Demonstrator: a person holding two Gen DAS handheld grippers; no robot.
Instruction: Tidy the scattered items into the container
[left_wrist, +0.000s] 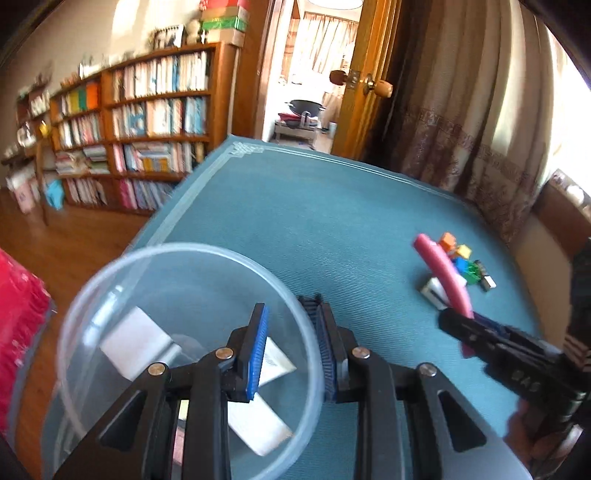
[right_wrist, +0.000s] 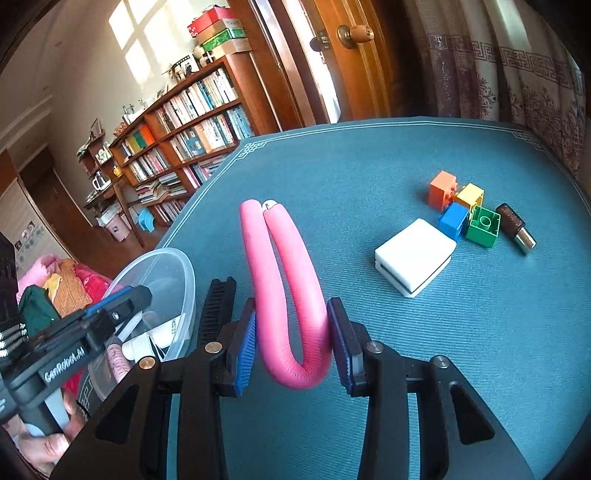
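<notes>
Nearest in the right wrist view, the right gripper (right_wrist: 291, 347) has its blue pads pressed against the two legs of a pink foam tube (right_wrist: 286, 291) bent into a U, the bend sitting low between the fingers and the two ends reaching away over the teal table mat (right_wrist: 369, 166); in the left wrist view the same tube (left_wrist: 443, 273) rises slantwise from that gripper (left_wrist: 467, 325) above the mat; the left gripper (left_wrist: 291, 350) holds nothing, its jaws standing apart with a clear gap, one blue pad over the inside of the clear plastic container (left_wrist: 184, 258) and the other outside its rim; the container sits at the near left edge of the mat and holds white flat pieces and a printed packet, with more pale items seen through its wall (right_wrist: 184, 280) from the right; a black comb (right_wrist: 218, 306) lies on the mat just beside the container; farther out on the right lies a white flat box (right_wrist: 413, 254), and just beyond it a cluster of toy bricks touching one another, blue brick (right_wrist: 452, 218), green brick (right_wrist: 484, 225), yellow brick (right_wrist: 469, 194) and orange brick (right_wrist: 441, 190); a small dark cylinder with a metal end (right_wrist: 515, 227) lies just beside the green one; beyond the table stand a bookshelf (left_wrist: 147, 122), an open wooden door (left_wrist: 369, 74) and a patterned curtain (left_wrist: 461, 110).
</notes>
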